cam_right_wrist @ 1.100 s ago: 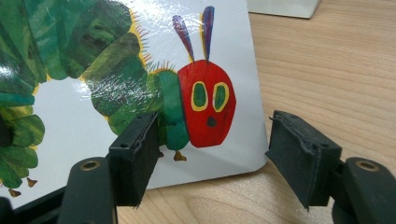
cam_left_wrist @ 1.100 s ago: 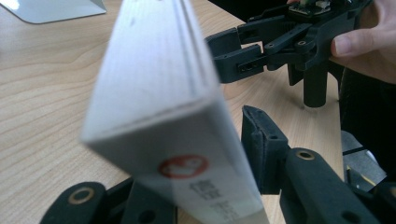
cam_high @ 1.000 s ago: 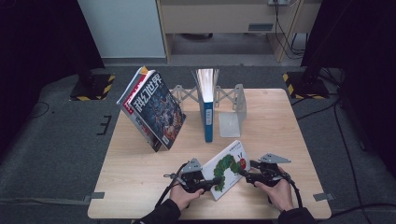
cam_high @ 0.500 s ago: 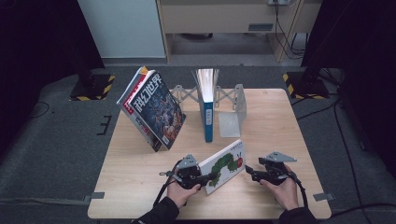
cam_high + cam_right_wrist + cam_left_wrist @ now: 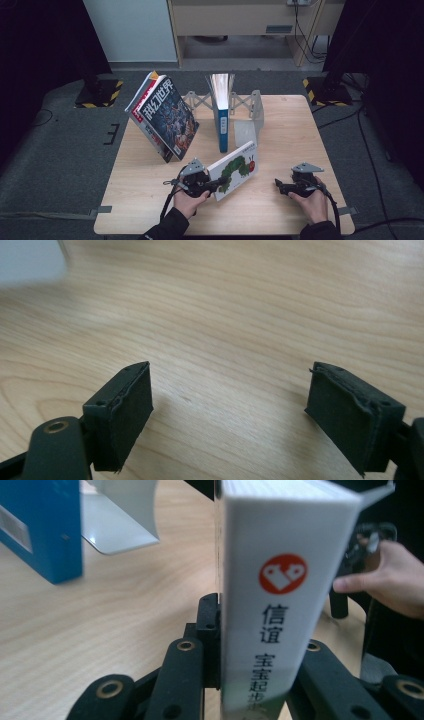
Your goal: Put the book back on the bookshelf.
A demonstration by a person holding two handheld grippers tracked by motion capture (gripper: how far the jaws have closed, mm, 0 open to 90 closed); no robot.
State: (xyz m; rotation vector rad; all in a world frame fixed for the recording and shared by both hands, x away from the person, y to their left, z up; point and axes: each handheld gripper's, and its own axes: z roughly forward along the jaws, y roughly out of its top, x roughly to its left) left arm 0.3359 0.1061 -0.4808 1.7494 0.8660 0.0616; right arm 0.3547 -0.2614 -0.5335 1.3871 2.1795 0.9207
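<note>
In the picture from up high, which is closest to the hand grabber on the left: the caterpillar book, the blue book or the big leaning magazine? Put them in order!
1. The caterpillar book: clamped in the left gripper itself, at the table's front.
2. The big leaning magazine: behind it, toward the left.
3. The blue book: standing upright behind it, mid-table. These last two are nearly too close to call.

caterpillar book (image 5: pixel 270 605) spine's lower characters cut off

white book spine (image 5: pixel 270 605) reads 信谊, leaning magazine cover (image 5: pixel 167 112) 科幻世界
</note>
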